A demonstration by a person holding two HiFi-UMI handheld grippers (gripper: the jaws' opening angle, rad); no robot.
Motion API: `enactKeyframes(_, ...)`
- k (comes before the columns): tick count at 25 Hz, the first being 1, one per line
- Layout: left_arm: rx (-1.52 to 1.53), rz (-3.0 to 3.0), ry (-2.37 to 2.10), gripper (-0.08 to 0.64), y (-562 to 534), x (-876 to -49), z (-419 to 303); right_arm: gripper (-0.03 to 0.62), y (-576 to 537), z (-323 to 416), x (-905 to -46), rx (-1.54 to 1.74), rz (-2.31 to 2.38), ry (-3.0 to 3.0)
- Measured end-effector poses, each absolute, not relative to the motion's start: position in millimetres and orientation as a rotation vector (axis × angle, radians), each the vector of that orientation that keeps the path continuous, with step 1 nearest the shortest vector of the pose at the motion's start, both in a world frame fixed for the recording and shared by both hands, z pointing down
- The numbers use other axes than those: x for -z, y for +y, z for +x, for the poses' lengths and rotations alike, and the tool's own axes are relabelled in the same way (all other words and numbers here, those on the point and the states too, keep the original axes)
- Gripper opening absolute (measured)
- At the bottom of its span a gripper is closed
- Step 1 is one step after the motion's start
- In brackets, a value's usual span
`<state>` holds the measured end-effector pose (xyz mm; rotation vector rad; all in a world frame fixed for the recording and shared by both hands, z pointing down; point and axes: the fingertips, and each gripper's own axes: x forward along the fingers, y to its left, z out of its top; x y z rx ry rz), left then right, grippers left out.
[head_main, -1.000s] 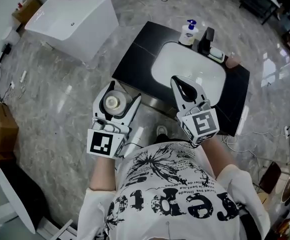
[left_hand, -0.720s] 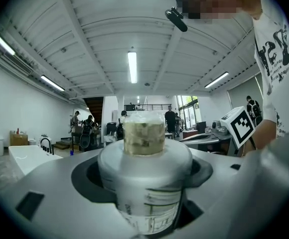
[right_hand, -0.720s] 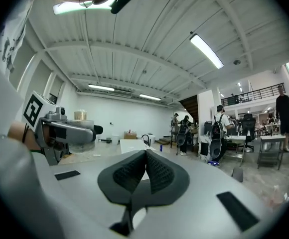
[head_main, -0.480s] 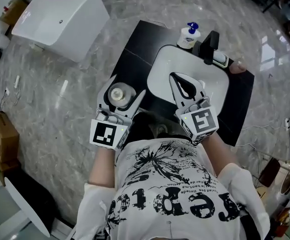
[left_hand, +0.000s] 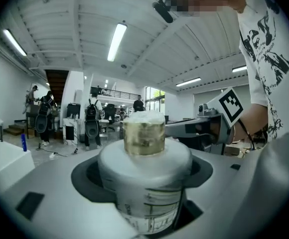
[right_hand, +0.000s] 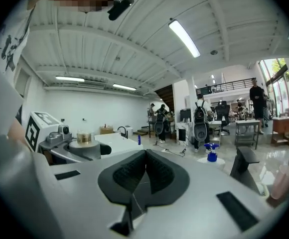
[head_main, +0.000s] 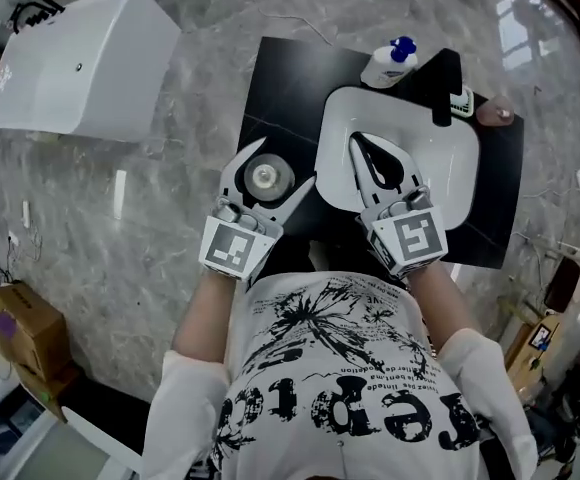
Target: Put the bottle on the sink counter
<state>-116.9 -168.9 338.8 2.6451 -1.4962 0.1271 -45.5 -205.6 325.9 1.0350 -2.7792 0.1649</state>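
A white bottle [head_main: 264, 176] with a gold cap [left_hand: 144, 132] stands upright between the jaws of my left gripper [head_main: 273, 168], which is shut on it. In the head view it hangs over the front left part of the black sink counter [head_main: 280, 78]. The left gripper view shows the bottle's labelled body [left_hand: 144, 193] filling the gap between the pads. My right gripper [head_main: 360, 146] is shut with nothing in it and hovers over the white basin [head_main: 440, 158]. From the right gripper view [right_hand: 144, 159] the bottle [right_hand: 84, 137] shows at the left.
On the counter's far edge stand a blue-pump soap bottle [head_main: 388, 63], a black faucet [head_main: 443, 88], a soap dish [head_main: 462, 101] and a pinkish object [head_main: 495, 113]. A large white tub [head_main: 80, 63] sits on the marble floor at far left, a cardboard box [head_main: 20, 333] at lower left.
Both grippers have come forward to the sink: the left one with the bottle went from over the floor to over the counter's front left, the right one to over the basin.
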Motion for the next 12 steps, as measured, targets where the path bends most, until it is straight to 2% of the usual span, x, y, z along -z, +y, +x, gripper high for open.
enactKeyframes(7, -0.353, 2.682, -1.200, 0.347, -210, -420, -136, 0.014, -239, -72, -381, -0.242, 1.159, -2.672)
enactKeyframes(12, -0.375, 2.704, -1.096, 0.347, -233, -465, -141, 0.014, -253, -85, -424, -0.253, 1.141, -2.656)
